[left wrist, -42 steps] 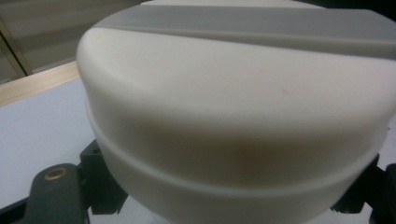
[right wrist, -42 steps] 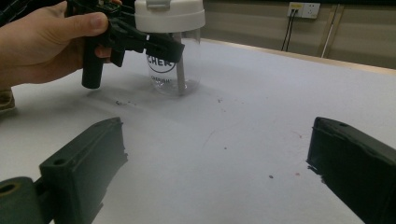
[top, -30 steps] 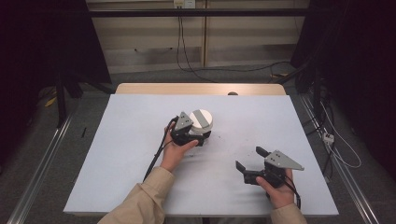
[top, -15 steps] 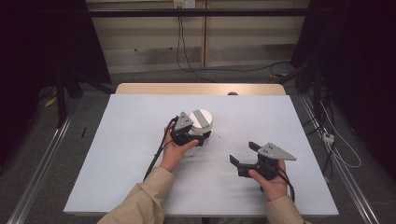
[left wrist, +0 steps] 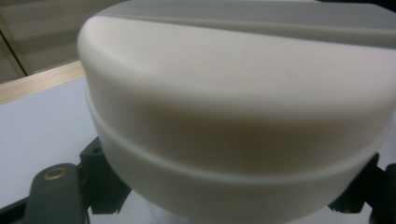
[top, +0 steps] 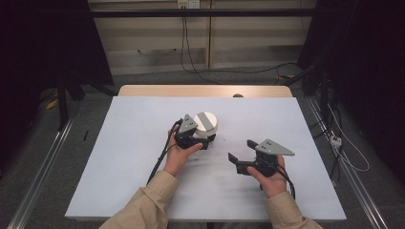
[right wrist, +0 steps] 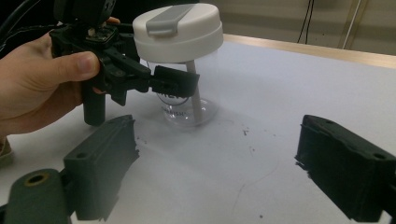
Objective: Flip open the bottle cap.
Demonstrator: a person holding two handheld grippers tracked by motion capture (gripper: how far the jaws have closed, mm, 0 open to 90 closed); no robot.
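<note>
The jar (right wrist: 187, 70) is clamped by the left gripper (top: 193, 136); the empty right gripper (top: 243, 155), jaws wide but just narrowing, is brought nearer, seemingly for its lid (top: 206, 122).

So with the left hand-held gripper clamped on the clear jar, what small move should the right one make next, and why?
Probably bring the right hand-held gripper across to the white lid and set its jaws around the rim. The left hand-held gripper grips the clear jar below the lid, steadying it upright on the table, while the right jaws stand open with nothing between them, a gap away from the jar.
</note>
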